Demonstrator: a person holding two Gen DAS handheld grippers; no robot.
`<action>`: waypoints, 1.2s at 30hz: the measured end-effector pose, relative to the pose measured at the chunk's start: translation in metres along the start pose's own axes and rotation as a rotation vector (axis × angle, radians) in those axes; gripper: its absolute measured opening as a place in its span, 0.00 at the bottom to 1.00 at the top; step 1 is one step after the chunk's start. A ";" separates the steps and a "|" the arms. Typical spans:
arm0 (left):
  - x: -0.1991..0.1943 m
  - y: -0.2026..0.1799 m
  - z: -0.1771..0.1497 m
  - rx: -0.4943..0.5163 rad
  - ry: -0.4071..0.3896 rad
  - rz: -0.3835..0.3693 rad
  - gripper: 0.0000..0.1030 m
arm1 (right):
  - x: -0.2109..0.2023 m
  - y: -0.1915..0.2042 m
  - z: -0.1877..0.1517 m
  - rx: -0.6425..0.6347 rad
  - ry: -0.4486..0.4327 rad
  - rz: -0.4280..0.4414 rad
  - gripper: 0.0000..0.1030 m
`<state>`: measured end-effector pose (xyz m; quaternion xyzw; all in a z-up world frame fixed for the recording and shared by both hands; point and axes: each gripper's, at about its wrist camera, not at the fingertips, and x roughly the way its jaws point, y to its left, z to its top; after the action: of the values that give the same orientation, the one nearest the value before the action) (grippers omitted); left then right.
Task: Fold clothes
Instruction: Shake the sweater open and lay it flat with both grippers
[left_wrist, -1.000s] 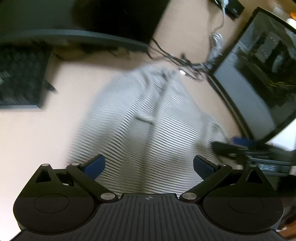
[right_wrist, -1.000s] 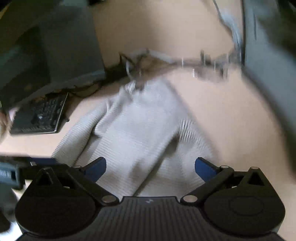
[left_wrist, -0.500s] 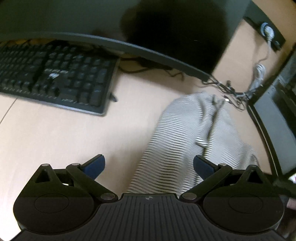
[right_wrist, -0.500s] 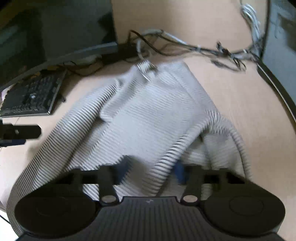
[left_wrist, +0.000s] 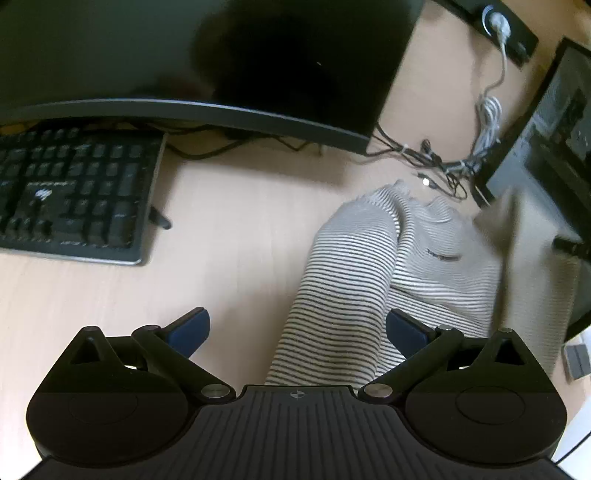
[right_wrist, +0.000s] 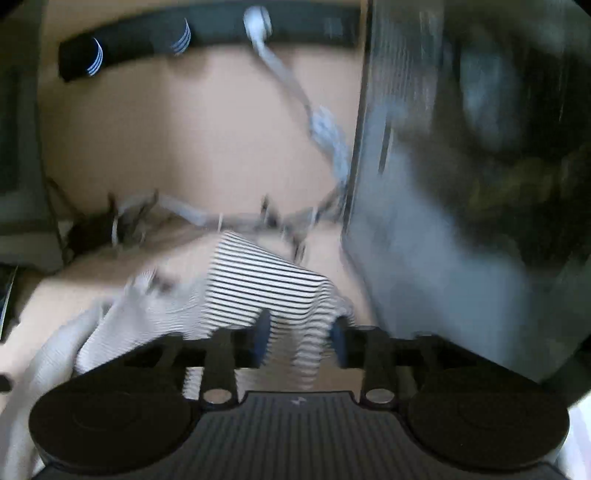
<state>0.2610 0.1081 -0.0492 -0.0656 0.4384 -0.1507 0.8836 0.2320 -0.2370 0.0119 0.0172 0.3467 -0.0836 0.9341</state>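
Observation:
A white garment with thin dark stripes (left_wrist: 354, 273) lies on a light wooden desk (left_wrist: 229, 236). My left gripper (left_wrist: 297, 326) is open above the garment's near left edge; a striped fold runs between its fingers, untouched. In the blurred right wrist view the right gripper (right_wrist: 299, 341) has its jaws drawn close around a bunched striped part of the garment (right_wrist: 258, 288), which it holds up off the desk. The rest of the cloth hangs down to the left.
A black keyboard (left_wrist: 70, 199) lies at the left. A curved monitor (left_wrist: 207, 59) stands behind it. A tangle of cables (left_wrist: 439, 166) lies past the garment. A dark computer case (left_wrist: 546, 122) stands at the right, close to the right gripper (right_wrist: 461, 184).
The right gripper's jaws have closed on the striped cloth and lifted it toward the computer case. The left gripper has swung left, then back toward the garment, staying open.

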 end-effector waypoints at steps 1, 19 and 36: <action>0.003 -0.003 0.001 0.009 0.003 -0.008 1.00 | -0.002 -0.001 -0.005 -0.012 -0.003 -0.021 0.43; 0.058 -0.039 0.008 0.239 0.097 0.000 0.47 | -0.015 0.068 -0.082 -0.206 0.087 0.373 0.63; -0.015 0.022 0.056 0.169 -0.191 0.261 0.22 | 0.011 0.084 -0.093 -0.305 0.185 0.503 0.67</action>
<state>0.3008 0.1326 -0.0092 0.0524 0.3431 -0.0642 0.9356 0.1948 -0.1477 -0.0681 -0.0303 0.4237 0.2051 0.8818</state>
